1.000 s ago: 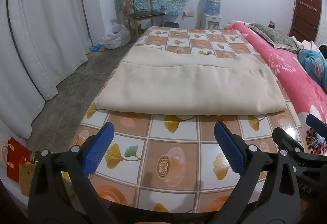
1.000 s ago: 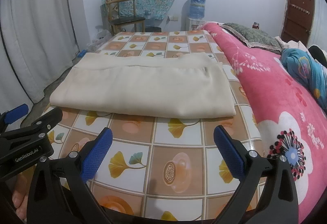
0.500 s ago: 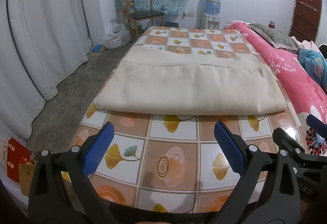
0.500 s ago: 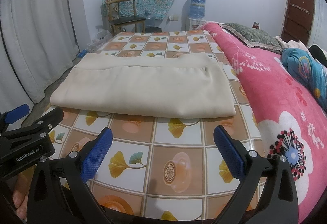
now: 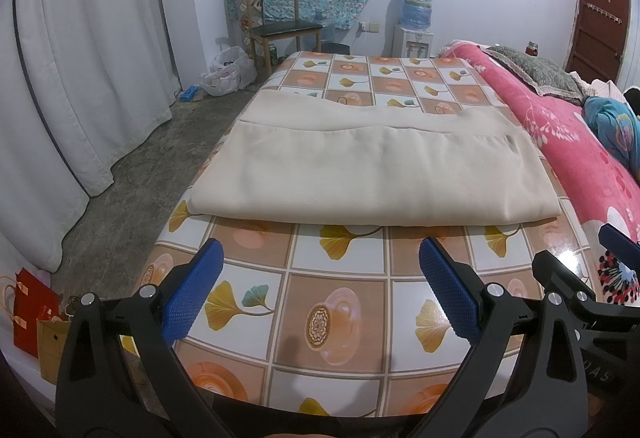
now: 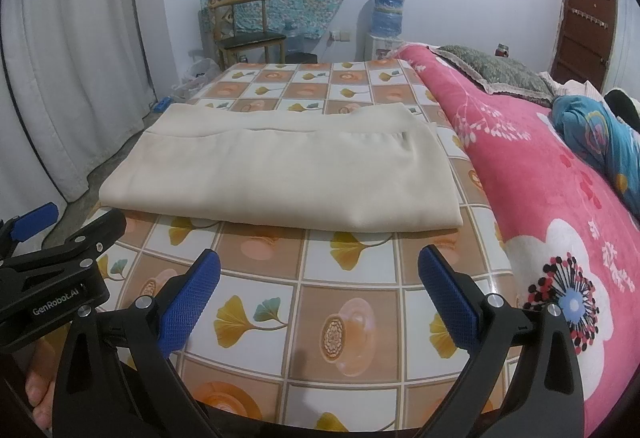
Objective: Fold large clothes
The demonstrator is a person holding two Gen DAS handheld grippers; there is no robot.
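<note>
On the tiled table [image 5: 340, 302] lies a seemingly folded beige cloth [image 5: 372, 174], both tools [image 5: 320, 292] [image 6: 320, 290] spread, empty.

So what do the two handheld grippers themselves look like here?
Both the left gripper and right gripper are matte black frames with silver rivets and blue, dimple-textured finger pads. White "GenRobot.AI" lettering marks the left one. No cables or sleeves show.

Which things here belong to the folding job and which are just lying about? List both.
For the job: cream cloth, left gripper, right gripper, both open and empty.

Lying about: chair, water bottle, plastic bag, pink blanket, curtain, red bag.
</note>
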